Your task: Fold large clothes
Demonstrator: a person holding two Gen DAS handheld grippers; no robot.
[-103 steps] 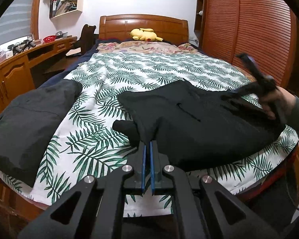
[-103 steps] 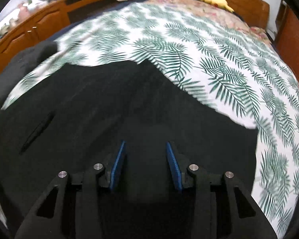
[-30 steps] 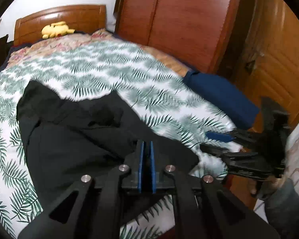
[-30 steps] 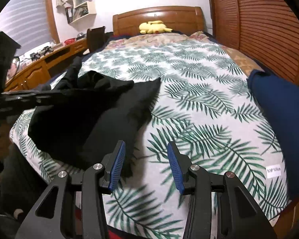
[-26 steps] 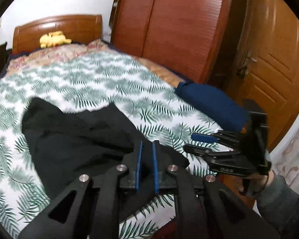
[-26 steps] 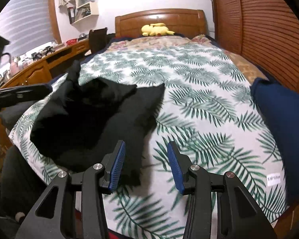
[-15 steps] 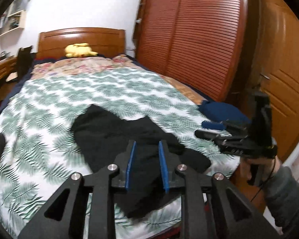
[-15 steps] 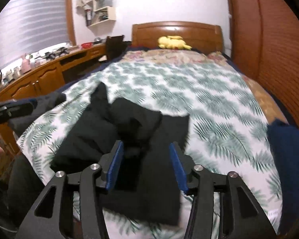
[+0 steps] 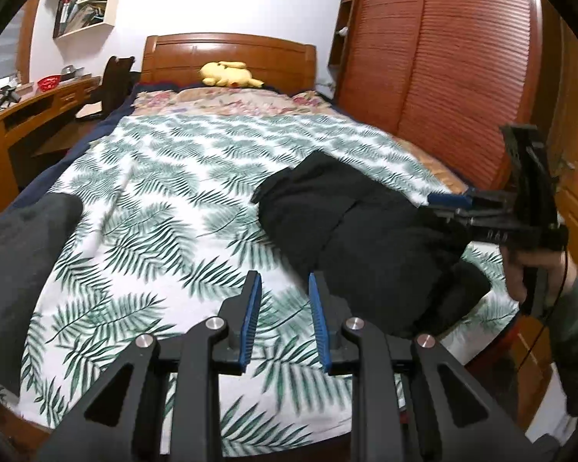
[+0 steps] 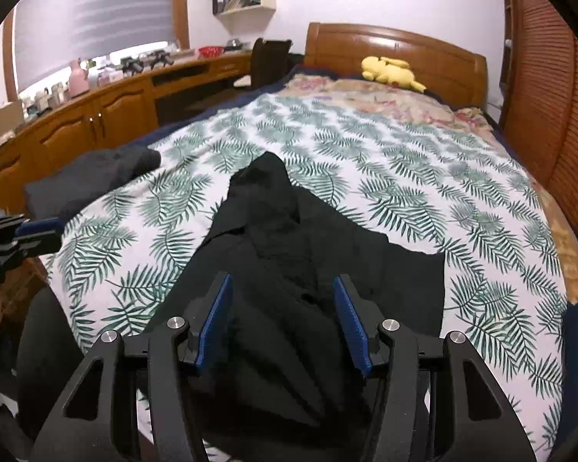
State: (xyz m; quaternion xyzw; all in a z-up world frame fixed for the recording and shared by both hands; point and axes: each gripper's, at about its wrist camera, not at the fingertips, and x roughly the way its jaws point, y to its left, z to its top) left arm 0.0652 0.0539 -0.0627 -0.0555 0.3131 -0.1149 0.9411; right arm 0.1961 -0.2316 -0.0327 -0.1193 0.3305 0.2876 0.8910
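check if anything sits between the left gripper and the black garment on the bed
Nothing visible does. The left gripper is open over bare leaf-print bedspread, and the black garment lies just ahead to its right. The grey garment lies off to the left.

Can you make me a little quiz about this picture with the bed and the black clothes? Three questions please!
1. True or false: the left gripper is squeezing the black garment.
2. Pick one. The yellow plush toy lies: A) by the headboard, B) on the desk, C) on the floor.
3. Fill in: the bedspread has a pattern of green ____.

Key
1. False. Its jaws are open over the bedspread, with the garment off to its right.
2. A. It lies by the wooden headboard.
3. Leaves. The right gripper hangs open over the garment too.
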